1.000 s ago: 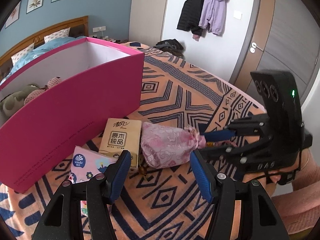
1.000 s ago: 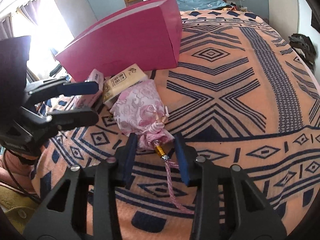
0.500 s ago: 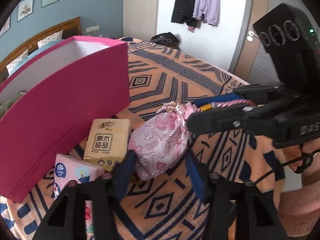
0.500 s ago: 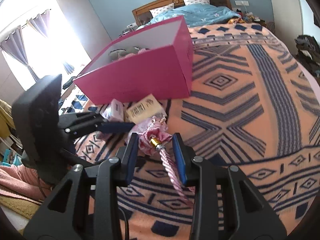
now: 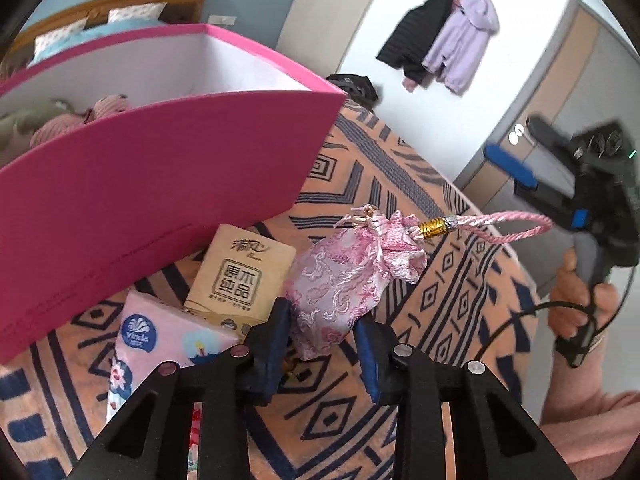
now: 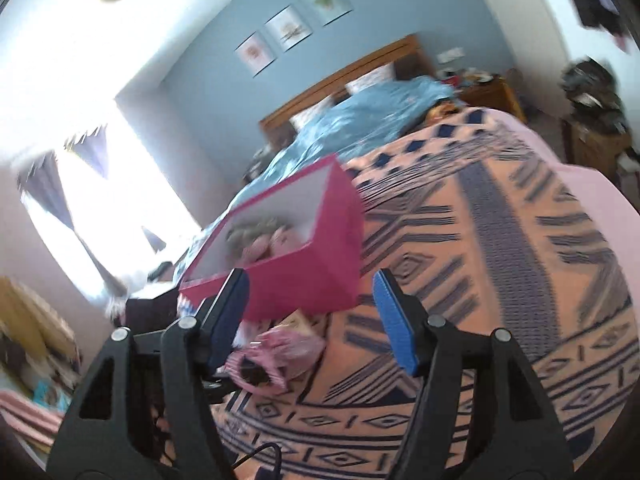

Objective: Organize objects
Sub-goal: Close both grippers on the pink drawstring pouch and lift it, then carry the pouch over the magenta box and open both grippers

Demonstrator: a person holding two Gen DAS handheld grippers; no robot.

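Observation:
My left gripper is shut on the bottom of a pink brocade drawstring pouch and holds it up, its gold-capped pink cord sticking out to the right. The open magenta box stands just left of it, with soft toys inside. My right gripper is open and empty, raised above the bed; in the left wrist view it is off to the right, clear of the cord. The box and pouch show blurred in the right wrist view.
A brown tissue pack and a pink Vinda tissue pack lie on the patterned blanket beside the box. Jackets hang on the far wall. A blue duvet covers the bed's head end.
My right gripper has let go of the pouch's cord, opened, and swung up and away. My left gripper has closed on the pouch and lifted it.

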